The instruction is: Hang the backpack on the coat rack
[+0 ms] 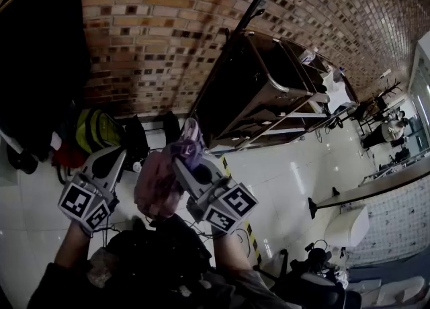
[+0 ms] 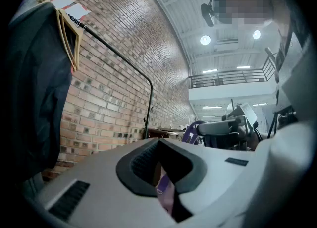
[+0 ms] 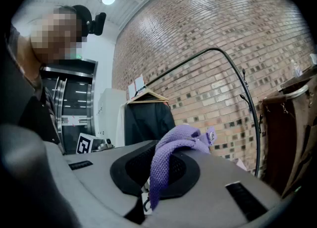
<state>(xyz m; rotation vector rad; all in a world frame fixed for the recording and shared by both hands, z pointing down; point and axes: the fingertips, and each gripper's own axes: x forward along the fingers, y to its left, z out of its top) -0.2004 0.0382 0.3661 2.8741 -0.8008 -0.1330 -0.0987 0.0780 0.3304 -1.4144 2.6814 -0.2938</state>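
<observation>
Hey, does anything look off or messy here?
Nothing damaged. The backpack is bunched between the left gripper and right gripper, its purple strap looped over the right one, not on the coat rack yet.

backpack (image 1: 156,190) partly hidden by right gripper (image 1: 184,164); coat rack (image 1: 236,31) top cut off

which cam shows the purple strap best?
Right gripper view: the purple strap fills mid-frame, held in the right tool, weave visible. Head view shows it small above the pink backpack; left gripper view only a distant sliver.
</observation>
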